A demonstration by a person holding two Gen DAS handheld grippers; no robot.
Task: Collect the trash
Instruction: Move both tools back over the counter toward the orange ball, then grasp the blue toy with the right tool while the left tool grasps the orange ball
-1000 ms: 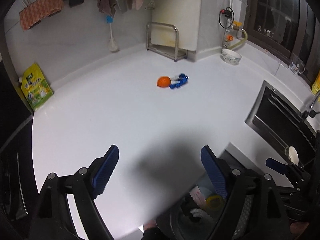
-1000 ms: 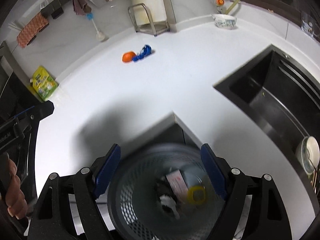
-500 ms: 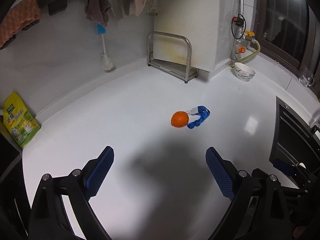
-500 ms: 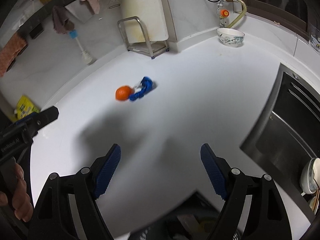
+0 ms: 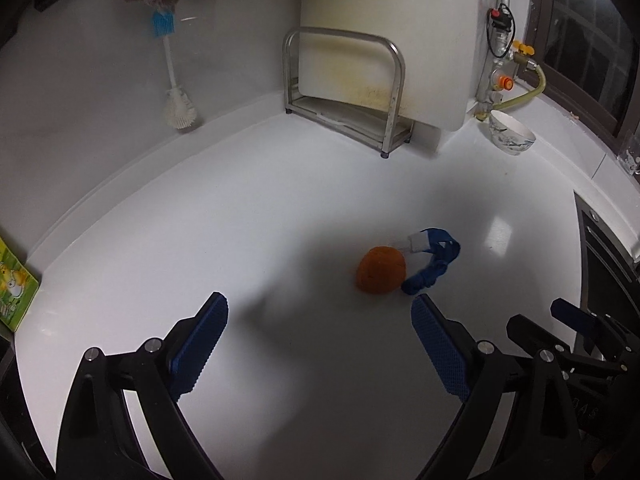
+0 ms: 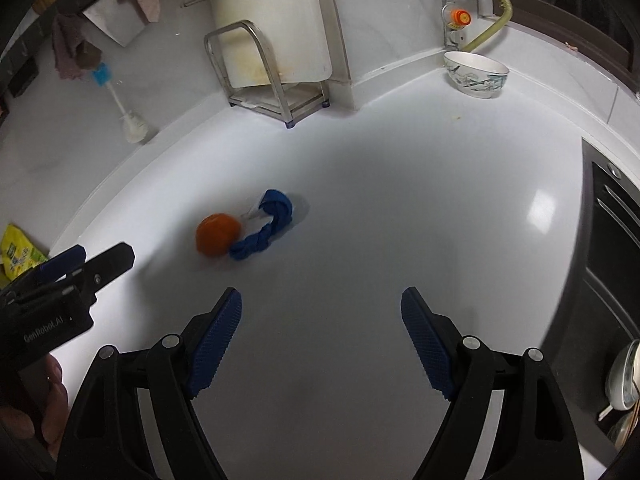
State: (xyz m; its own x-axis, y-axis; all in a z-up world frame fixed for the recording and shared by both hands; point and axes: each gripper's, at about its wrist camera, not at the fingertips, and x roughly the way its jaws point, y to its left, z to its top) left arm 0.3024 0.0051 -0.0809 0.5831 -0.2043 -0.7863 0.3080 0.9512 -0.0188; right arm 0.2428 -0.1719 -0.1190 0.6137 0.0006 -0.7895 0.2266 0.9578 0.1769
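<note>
Left gripper spread wide above the white counter, nothing between the blue pads. Right gripper likewise parted and empty, pointed down at the same surface.

Task items out on the counter: orange peel, dome-like, touching a twisted blue wrapper with a white tab at its far end. In the left wrist view, both at about 1 o'clock from the left gripper, just beyond the right-hand pad. In the right wrist view, peel and wrapper at about 11 o'clock, near but apart from the pads.

Containers: patterned white bowl at 1 o'clock in the far corner under the yellow hose, upright; interior looks empty, though only part of the inside shows. Metal rack at 12 o'clock holding 1 white cutting board upright. Dark sink at 3 o'clock, with some pale dishes at its near end, too cropped to count.

Bottle brush standing against the wall at 10 o'clock, yellow-green packet at 9 o'clock by the counter's edge.
</note>
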